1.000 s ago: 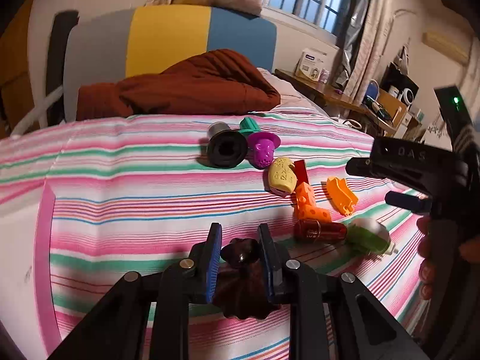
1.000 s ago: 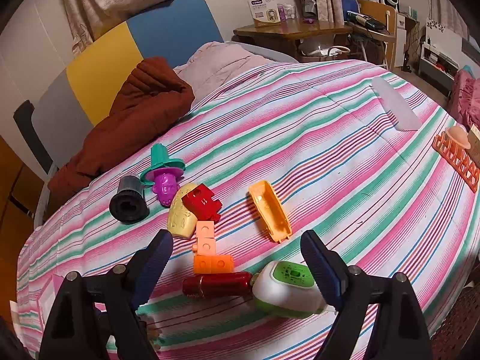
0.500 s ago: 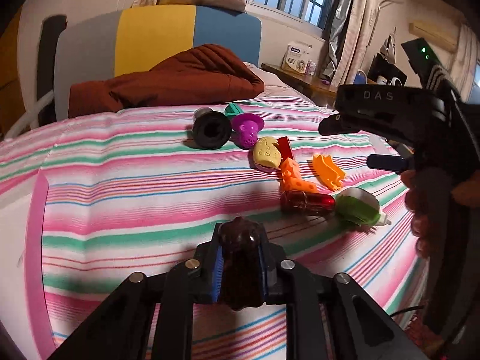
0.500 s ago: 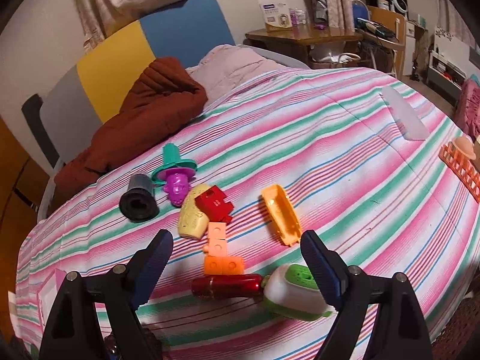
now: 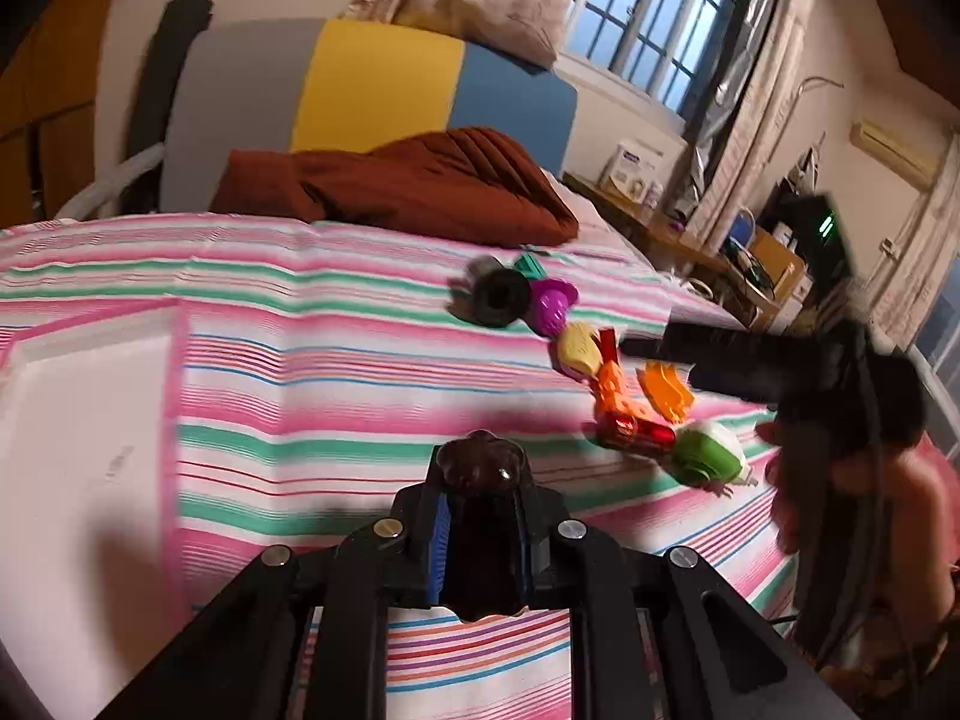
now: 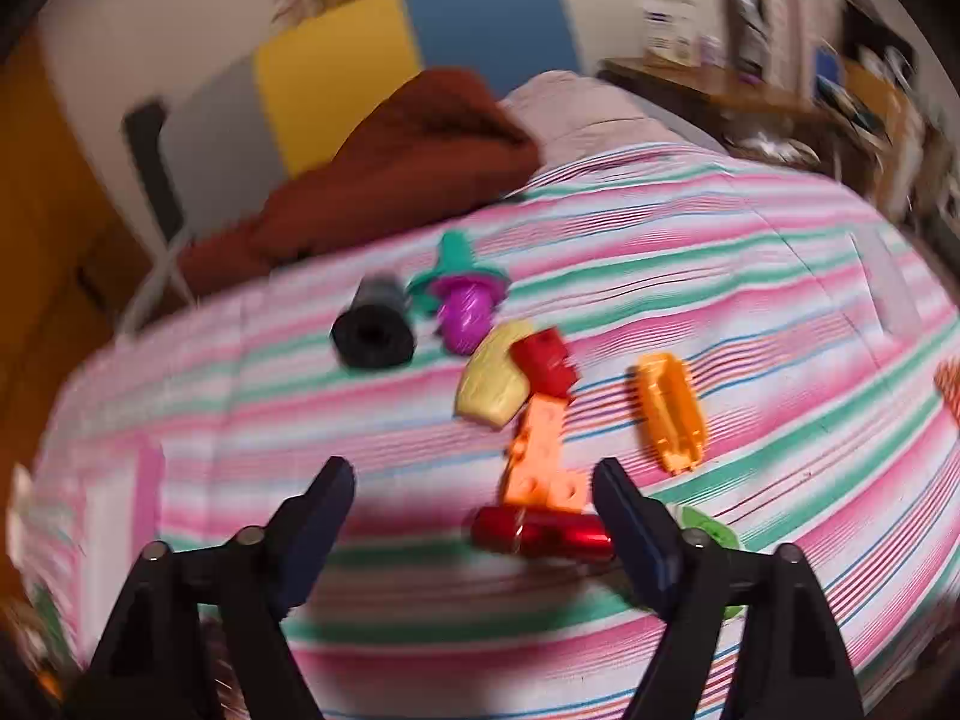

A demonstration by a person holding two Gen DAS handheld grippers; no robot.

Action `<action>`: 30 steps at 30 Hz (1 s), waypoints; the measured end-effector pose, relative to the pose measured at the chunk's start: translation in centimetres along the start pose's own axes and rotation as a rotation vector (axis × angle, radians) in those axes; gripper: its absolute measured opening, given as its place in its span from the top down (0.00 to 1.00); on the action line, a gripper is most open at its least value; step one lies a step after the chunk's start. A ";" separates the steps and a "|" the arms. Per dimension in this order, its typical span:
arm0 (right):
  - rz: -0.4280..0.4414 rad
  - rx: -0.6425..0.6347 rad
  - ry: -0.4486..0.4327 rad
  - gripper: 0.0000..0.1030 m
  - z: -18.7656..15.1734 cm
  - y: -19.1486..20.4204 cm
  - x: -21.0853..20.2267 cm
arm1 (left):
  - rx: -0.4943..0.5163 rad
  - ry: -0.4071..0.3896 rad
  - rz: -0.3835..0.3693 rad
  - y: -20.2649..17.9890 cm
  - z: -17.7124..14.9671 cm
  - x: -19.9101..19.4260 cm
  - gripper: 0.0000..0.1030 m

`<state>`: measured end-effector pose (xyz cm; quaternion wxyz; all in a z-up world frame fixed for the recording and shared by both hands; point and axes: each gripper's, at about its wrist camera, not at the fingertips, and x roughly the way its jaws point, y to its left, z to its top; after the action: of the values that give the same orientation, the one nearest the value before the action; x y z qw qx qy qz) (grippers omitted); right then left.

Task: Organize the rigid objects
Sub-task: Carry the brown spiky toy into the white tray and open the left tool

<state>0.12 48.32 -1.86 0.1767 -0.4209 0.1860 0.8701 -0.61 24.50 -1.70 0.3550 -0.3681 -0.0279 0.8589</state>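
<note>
Your left tongs (image 5: pixel 480 531) pinch a dark brown toy (image 5: pixel 480 468), held above the striped bed (image 5: pixel 300 396), well apart from the red cylinder (image 6: pixel 540 534). Your right tongs (image 6: pixel 474 498) stand spread and have just been closing; nothing is pressed between them. The red cylinder lies just beside the right finger (image 6: pixel 630 522), touching the orange block (image 6: pixel 540 456).

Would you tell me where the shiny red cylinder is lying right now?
In the right wrist view, the shiny red cylinder lies on the striped bedspread, below the orange block, beside the green-and-white toy.
</note>
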 end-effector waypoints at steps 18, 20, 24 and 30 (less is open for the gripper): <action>-0.113 -0.114 0.284 0.57 -3.1 1.6 5.7 | -0.168 -0.091 0.234 13.3 0.7 -5.4 0.83; -0.098 -0.110 0.284 0.61 -3.2 1.6 5.7 | -0.181 -0.091 0.259 14.6 0.7 -5.6 0.83; -0.098 -0.147 0.267 0.71 -3.4 2.2 5.5 | -0.230 -0.075 0.306 17.7 0.9 -5.7 0.83; -0.086 -0.219 0.245 0.85 -3.9 3.4 5.2 | -0.294 -0.022 0.348 21.6 1.7 -4.6 0.83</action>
<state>-1.90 44.30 -7.68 0.1428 -0.5481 0.0920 0.8189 -12.28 5.81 -4.35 0.1437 -0.4057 -0.0928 0.8979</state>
